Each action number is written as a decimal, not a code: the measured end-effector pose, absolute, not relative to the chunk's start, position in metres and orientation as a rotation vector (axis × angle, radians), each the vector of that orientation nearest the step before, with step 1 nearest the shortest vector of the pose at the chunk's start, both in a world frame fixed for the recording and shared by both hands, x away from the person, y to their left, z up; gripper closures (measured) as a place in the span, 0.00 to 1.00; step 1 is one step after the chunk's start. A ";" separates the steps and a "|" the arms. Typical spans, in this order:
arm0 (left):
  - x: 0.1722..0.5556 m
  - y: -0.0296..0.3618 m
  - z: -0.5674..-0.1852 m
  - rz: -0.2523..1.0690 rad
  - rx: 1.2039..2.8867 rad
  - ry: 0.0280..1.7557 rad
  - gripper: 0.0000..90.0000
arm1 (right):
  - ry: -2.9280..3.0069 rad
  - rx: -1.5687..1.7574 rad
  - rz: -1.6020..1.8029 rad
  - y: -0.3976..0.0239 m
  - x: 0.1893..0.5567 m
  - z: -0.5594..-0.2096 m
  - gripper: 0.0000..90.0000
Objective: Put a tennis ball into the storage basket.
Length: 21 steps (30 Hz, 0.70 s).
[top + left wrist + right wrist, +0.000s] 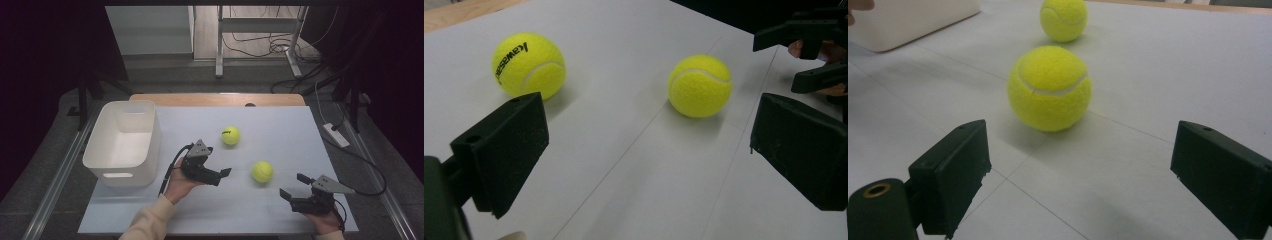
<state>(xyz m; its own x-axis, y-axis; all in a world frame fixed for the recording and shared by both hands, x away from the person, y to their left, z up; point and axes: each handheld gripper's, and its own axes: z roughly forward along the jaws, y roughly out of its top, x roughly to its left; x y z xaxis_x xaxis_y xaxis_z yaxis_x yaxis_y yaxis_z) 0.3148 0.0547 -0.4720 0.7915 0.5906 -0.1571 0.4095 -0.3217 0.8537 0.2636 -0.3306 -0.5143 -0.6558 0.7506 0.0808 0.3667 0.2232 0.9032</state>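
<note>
Bin: white plastic bin [122, 142], left of centre in the high view, empty as far as its inside shows, standing on the pale table sheet [280, 125].
Left gripper: left gripper [222, 173], just right of the bin in the high view, jaws spread wide, holding and touching nothing, aimed toward the right of the frame.
Far ball: printed tennis ball [230, 135], above centre in the high view, upper left in the left gripper view [528, 65]; resting free on the sheet, apart from both grippers.
Near ball: plain tennis ball [262, 171], right of centre in the high view, between the two grippers; centre of the right gripper view [1049, 88], ahead of the spread jaws and not yet between them.
Right gripper: right gripper [294, 186], lower right in the high view, jaws fully apart, empty, pointing up and left at the near ball; touching nothing.
Work in hand (judged): pick-up of the near ball, likely for the bin.
Risk one: ball rolls off if a jaw tip nudges it before both sides close; cause, round shape on a smooth sheet.
Risk two: both grippers point at the same ball and could meet; cause, converging approach.
Risk three: ball squeezes out if gripped above its middle.
</note>
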 end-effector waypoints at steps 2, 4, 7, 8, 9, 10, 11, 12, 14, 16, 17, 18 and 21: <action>0.316 0.053 -0.472 0.225 1.963 0.749 0.03 | 2.131 1.035 1.412 -0.331 0.264 -0.514 0.09; 0.317 0.052 -0.472 0.226 1.968 0.747 0.03 | 2.131 1.034 1.412 -0.331 0.264 -0.514 0.09; 0.319 0.049 -0.472 0.228 1.980 0.743 0.03 | 2.133 1.034 1.411 -0.330 0.264 -0.514 0.09; 0.319 0.049 -0.472 0.229 1.983 0.744 0.03 | 2.132 1.034 1.412 -0.330 0.264 -0.514 0.09; 0.320 0.048 -0.472 0.228 1.983 0.744 0.03 | 2.133 1.032 1.412 -0.330 0.264 -0.514 0.09; 0.321 0.048 -0.472 0.229 1.985 0.745 0.03 | 2.133 1.032 1.412 -0.330 0.264 -0.514 0.09; 0.322 0.047 -0.472 0.230 1.985 0.745 0.03 | 2.136 1.032 1.410 -0.331 0.264 -0.514 0.09; 0.323 0.047 -0.472 0.231 1.986 0.748 0.03 | 2.133 1.033 1.412 -0.330 0.264 -0.514 0.09; 0.325 0.046 -0.472 0.232 1.980 0.751 0.03 | 2.133 1.033 1.412 -0.330 0.264 -0.514 0.09; 0.327 0.045 -0.473 0.230 1.986 0.754 0.04 | 2.134 1.033 1.412 -0.330 0.264 -0.514 0.09; 0.329 0.045 -0.473 0.231 1.988 0.760 0.03 | 2.134 1.033 1.411 -0.330 0.264 -0.514 0.09; 0.329 0.045 -0.473 0.231 1.988 0.760 0.03 | 2.134 1.033 1.411 -0.330 0.264 -0.514 0.09; 0.333 0.043 -0.473 0.235 1.991 0.766 0.03 | 2.133 1.035 1.410 -0.330 0.264 -0.514 0.09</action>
